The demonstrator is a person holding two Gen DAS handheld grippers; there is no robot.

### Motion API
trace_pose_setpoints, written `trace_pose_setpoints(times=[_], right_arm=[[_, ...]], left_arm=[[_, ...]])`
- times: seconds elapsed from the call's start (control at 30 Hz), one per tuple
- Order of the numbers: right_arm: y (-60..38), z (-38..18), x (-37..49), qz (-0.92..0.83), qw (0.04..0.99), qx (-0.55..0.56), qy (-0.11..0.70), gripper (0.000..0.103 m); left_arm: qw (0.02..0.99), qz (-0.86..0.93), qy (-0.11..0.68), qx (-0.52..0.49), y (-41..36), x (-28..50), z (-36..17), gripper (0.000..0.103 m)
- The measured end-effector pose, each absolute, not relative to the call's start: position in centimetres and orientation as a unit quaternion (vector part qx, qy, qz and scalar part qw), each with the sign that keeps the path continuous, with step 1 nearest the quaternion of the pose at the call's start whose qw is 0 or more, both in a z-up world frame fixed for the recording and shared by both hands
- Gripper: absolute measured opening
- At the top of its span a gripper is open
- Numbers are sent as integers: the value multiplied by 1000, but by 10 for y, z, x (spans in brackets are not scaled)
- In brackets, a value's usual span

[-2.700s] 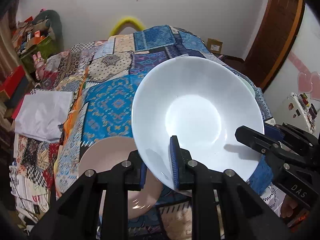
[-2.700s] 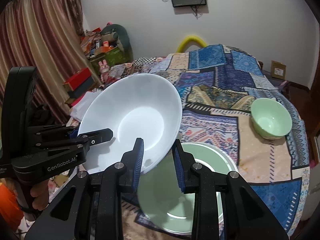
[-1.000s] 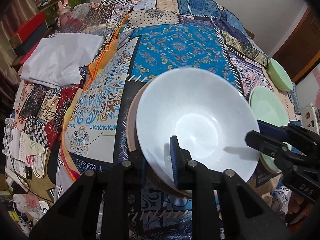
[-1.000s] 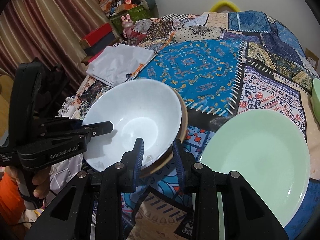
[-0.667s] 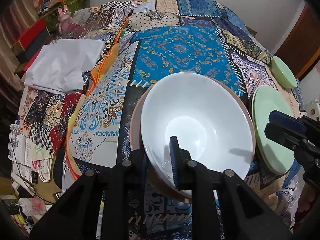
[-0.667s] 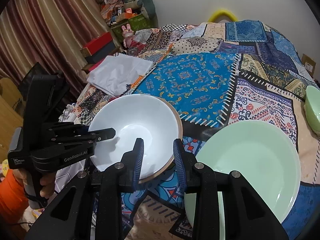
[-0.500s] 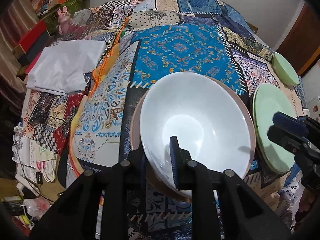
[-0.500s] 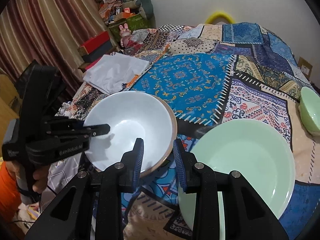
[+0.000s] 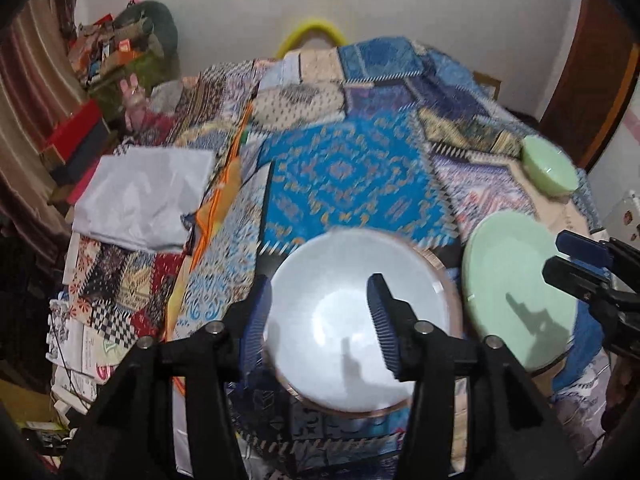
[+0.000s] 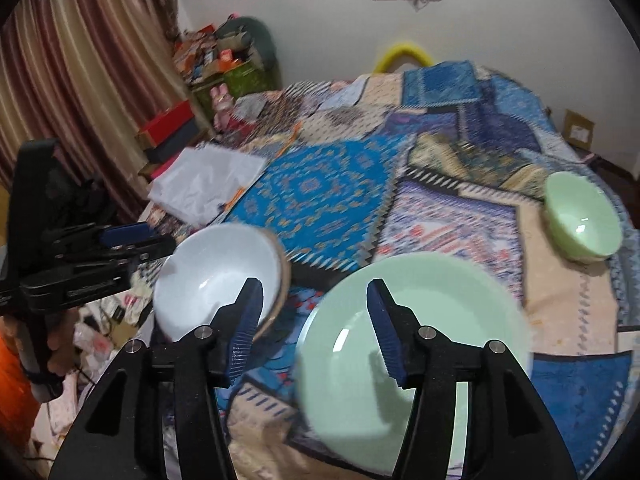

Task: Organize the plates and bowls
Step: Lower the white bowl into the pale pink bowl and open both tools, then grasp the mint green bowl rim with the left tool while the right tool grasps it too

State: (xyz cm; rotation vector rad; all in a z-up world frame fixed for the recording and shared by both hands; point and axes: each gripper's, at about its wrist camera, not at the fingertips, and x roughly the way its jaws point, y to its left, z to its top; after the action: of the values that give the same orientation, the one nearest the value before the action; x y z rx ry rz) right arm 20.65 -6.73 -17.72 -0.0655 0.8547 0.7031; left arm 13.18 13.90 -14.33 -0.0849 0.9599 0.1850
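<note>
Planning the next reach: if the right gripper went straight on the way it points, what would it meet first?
Probably the green plate, lying just beyond the open right gripper; depth is unclear.

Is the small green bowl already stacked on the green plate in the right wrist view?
No, the small green bowl sits apart on the patchwork cloth, beyond the green plate.

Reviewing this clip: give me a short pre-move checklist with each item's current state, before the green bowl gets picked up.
1. White bowl set down on the brown plate: ok.
2. Left claw clear of the white bowl, jaws just opened, nothing between them: ok.
3. Right claw free, jaws just opened, nothing held: ok.
4. Green plate bare, ready to take a bowl: ok.
5. Green bowl upright on the quilt, apart from the green plate: ok.
6. White bowl centred on the brown plate: cannot tell, blurred.
</note>
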Motion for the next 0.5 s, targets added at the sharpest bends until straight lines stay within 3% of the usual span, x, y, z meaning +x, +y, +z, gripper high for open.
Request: trace_pose_setpoints(times=[0.07, 0.23, 0.33, 0.4, 0.5], right_arm=[[-80, -169, 210, 322, 859, -26, 396, 58], [-115, -148, 219, 290, 882, -13, 371, 61], [-138, -137, 226, 266, 895, -3, 358, 70], [-154, -130, 231, 253, 903, 6, 348, 71], [-176, -123, 241, 232, 911, 13, 340, 71]], left_arm=[[890, 83, 446, -40, 129, 134, -132, 56], [908, 58, 414, -38, 99, 145, -107, 68], [915, 35, 402, -29, 78, 155, -97, 74], [919, 24, 393, -20, 65, 162, -91, 83], [925, 13, 379, -12, 48, 174, -85, 86]])
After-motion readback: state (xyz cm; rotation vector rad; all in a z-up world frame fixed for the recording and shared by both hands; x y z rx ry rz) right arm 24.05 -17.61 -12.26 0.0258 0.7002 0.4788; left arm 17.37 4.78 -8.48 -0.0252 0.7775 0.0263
